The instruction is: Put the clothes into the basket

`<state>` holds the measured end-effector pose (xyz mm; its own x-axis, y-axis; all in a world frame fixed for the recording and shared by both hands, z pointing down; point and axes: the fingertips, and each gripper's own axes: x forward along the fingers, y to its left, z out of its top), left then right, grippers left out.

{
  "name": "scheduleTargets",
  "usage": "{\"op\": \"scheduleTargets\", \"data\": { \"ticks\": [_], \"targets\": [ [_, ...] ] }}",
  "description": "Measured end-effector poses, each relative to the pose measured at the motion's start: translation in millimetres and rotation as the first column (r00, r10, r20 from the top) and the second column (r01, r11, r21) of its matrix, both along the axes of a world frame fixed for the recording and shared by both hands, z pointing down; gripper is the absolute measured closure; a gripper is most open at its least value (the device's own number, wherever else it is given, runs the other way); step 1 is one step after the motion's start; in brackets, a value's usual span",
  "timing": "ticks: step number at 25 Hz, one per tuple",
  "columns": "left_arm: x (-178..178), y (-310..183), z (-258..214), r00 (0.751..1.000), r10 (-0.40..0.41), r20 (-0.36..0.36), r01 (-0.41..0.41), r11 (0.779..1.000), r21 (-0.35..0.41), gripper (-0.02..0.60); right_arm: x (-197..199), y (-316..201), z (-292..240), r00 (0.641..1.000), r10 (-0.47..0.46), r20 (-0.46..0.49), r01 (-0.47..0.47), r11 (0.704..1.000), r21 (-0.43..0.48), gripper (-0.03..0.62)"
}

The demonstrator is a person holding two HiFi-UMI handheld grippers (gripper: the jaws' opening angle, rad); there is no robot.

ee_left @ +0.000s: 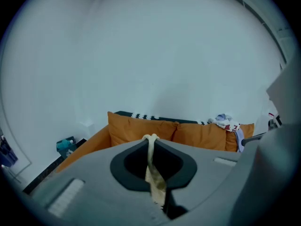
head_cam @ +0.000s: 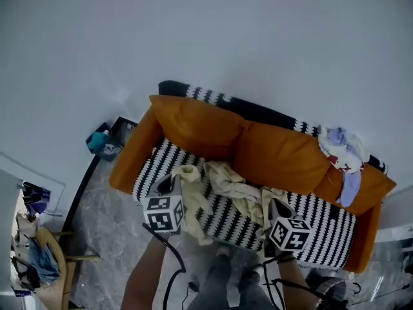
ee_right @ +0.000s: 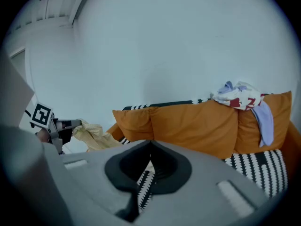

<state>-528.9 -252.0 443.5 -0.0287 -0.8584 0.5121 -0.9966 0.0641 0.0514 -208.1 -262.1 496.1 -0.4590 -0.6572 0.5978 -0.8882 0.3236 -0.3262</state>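
Nearest, the left gripper (ee_left: 151, 139) is pinched shut on 1 end of the cream garment (head_cam: 222, 187), and the right gripper (ee_right: 150, 144), its jaws also closed, nips the other. The garment's long axis runs left-to-right between the 2, sagging over the striped sofa seat (head_cam: 322, 228). Only the head view shows that span; the left gripper view shows just a thin strip between its jaws.

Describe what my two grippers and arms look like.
Both the left gripper and right gripper have grey bodies with a dark teardrop-shaped recess behind the jaws. Each carries a black-and-white marker cube: left cube, right cube. Black cables trail from them. No sleeves show.
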Motion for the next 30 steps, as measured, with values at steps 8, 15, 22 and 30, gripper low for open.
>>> {"op": "scheduleTargets", "data": {
  "ticks": [8,15,22,30],
  "targets": [
    [32.6,-6.1,-136.9,0.995,0.071,0.066,-0.084,0.968,0.237,0.568,3.9,-1.4,-94.1,0.998,-0.046,0.052,0.039,0.990,0.137,0.591],
    [70.6,-1.0,-239.1,0.990,0.097,0.102,-0.126,0.934,0.335,0.568,21.1,-1.7,-168.4,0.995,-0.072,0.065,0.053,0.966,0.255,0.591],
    [107.4,13.5,-332.7,0.978,0.133,0.163,-0.192,0.880,0.435,0.568,42.5,-0.2,-226.2,0.996,-0.052,0.068,0.025,0.934,0.357,0.591],
    [145.0,-9.3,-385.7,0.956,0.225,0.189,-0.291,0.814,0.503,0.568,77.8,-7.3,-264.1,0.997,0.047,0.055,-0.066,0.907,0.416,0.591]
  ]
}}
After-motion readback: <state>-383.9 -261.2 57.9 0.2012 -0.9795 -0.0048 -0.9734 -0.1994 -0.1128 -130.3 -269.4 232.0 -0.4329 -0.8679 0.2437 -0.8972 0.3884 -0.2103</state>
